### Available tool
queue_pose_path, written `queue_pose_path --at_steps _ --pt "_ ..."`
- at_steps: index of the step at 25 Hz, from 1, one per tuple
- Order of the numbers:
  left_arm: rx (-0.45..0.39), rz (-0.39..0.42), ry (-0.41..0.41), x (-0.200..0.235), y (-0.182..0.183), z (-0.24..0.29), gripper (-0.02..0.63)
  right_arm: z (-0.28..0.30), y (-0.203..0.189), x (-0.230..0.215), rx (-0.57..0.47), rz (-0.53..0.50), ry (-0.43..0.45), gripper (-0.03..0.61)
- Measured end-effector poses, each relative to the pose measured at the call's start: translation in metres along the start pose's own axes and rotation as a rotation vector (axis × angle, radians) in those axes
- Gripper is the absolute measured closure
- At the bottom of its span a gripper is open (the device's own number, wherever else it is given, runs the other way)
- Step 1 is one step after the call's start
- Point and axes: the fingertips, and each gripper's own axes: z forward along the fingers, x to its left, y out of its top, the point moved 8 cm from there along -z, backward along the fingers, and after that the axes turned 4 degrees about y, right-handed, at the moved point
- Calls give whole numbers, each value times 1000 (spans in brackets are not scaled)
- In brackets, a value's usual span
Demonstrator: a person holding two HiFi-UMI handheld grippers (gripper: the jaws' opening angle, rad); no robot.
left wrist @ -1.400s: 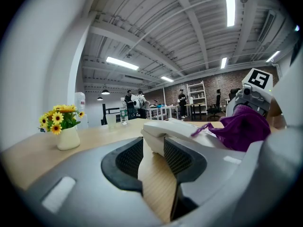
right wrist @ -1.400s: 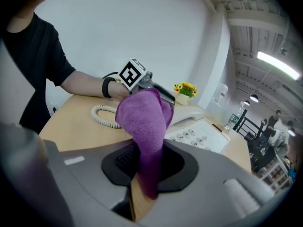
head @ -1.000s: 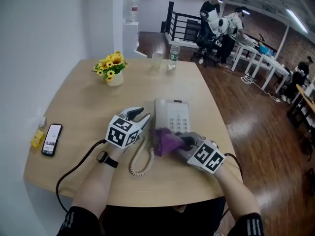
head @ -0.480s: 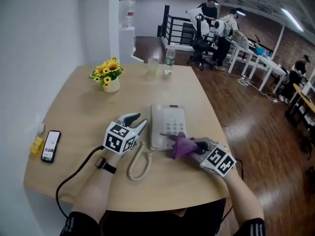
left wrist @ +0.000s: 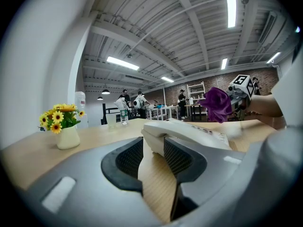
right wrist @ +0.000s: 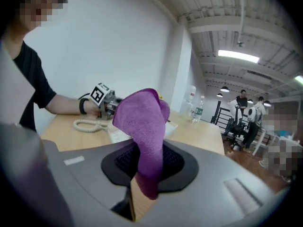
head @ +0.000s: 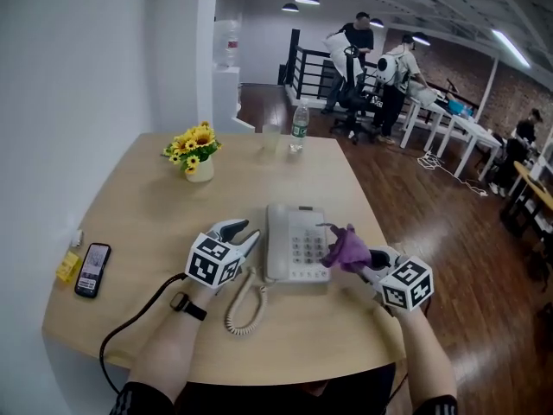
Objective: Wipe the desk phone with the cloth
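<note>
Two roles are divided: my left gripper (head: 243, 231), jaws apart and empty, rests just beside the handset side of the white push-button desk phone (head: 296, 240) on the pale wooden bench (head: 138, 206), seemingly to steady it, while my right gripper (head: 368, 260) pinches the purple microfibre cloth (head: 346, 248) above the keypad's right edge for wiping.

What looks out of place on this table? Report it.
Nothing stands out. The phone sits flat with its handset cradled, and its cord lies loosely coiled beside it. The cloth hangs bunched from the right gripper, raised above the phone.
</note>
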Motion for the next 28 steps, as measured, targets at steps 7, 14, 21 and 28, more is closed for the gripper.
queue_pose_path --at_steps 7,14,21,28 --pt "0 2 1 0 -1 0 485 3 7 -28 -181 141 -60 494" --pt "-1 5 1 -2 0 0 485 15 -12 -43 -272 264 -96 495" --pt "-2 12 2 0 -1 0 485 17 -21 -45 -284 269 -105 495" --pt "7 17 5 -1 2 0 485 17 -21 -43 -276 263 -88 495"
